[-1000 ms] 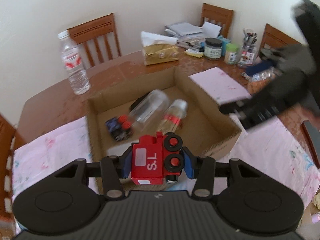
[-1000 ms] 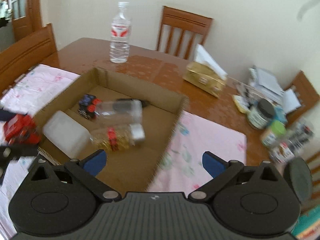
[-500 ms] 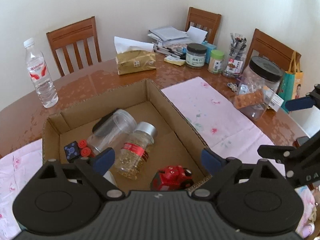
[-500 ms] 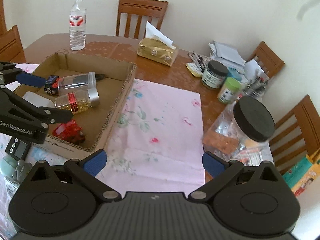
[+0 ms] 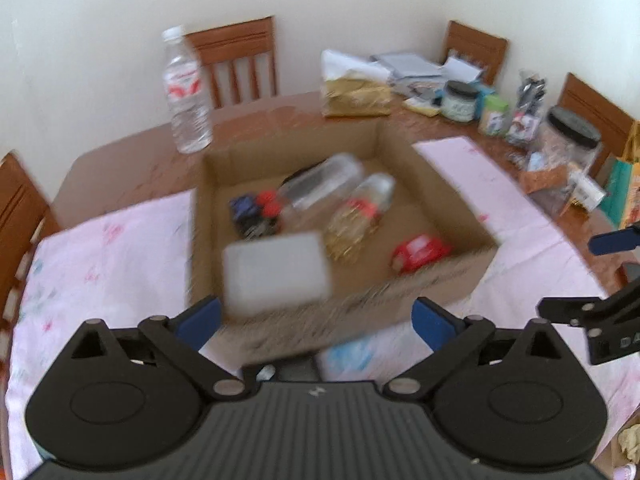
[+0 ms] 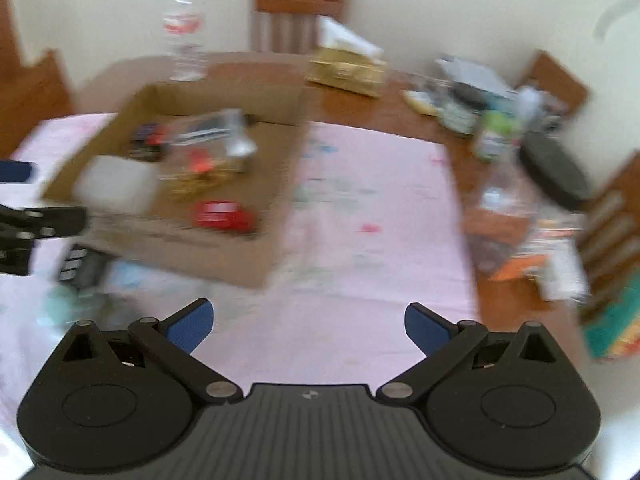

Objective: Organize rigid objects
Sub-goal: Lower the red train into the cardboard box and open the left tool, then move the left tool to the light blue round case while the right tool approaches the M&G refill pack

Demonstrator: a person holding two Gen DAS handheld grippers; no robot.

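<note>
An open cardboard box [image 5: 452,276] [image 6: 256,264] sits on the table. Inside lie a red toy train [image 5: 418,252] [image 6: 224,216], a clear empty jar [image 5: 320,188], a jar with a red label [image 5: 356,216] [image 6: 204,168], a small dark toy with red wheels [image 5: 252,212] and a white rectangular case [image 5: 276,272] [image 6: 114,184]. My left gripper [image 5: 316,320] is open and empty, just in front of the box's near wall. My right gripper [image 6: 308,324] is open and empty over the pink cloth [image 6: 360,220], right of the box. Both views are blurred.
A water bottle [image 5: 186,92], a gold tissue pack [image 5: 356,96], small jars [image 5: 460,100] and a big black-lidded jar [image 5: 568,156] [image 6: 532,184] stand around the box. A dark remote [image 6: 78,264] lies by the box's front corner. Wooden chairs ring the table.
The left gripper opened and let the red train go into the box, then drew back toward the front. The right gripper swung right and then back left. Both are moving.
</note>
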